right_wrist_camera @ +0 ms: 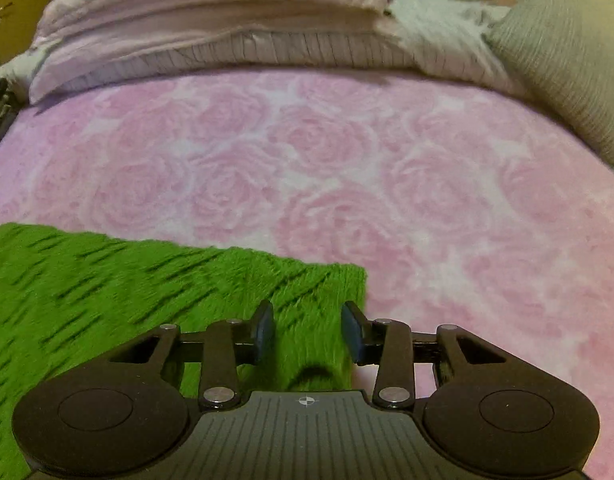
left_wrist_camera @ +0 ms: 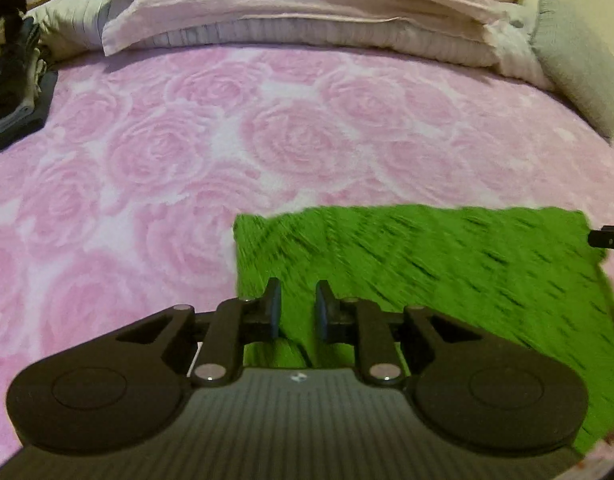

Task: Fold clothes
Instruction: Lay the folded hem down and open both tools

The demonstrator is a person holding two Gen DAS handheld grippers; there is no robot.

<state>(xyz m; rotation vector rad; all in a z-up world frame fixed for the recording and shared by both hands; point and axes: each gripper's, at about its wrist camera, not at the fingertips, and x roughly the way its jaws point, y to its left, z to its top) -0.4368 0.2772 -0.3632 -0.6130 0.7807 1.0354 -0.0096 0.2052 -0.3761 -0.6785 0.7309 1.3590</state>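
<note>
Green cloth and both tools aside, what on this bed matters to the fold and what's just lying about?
In the job:
- green cloth
- left tool, open over the cloth's left corner
- right tool, open over its right corner
- pink rose blanket, the folding surface

Lying about:
- stacked pillows
- grey cushion
- dark folded pile, far left
</note>
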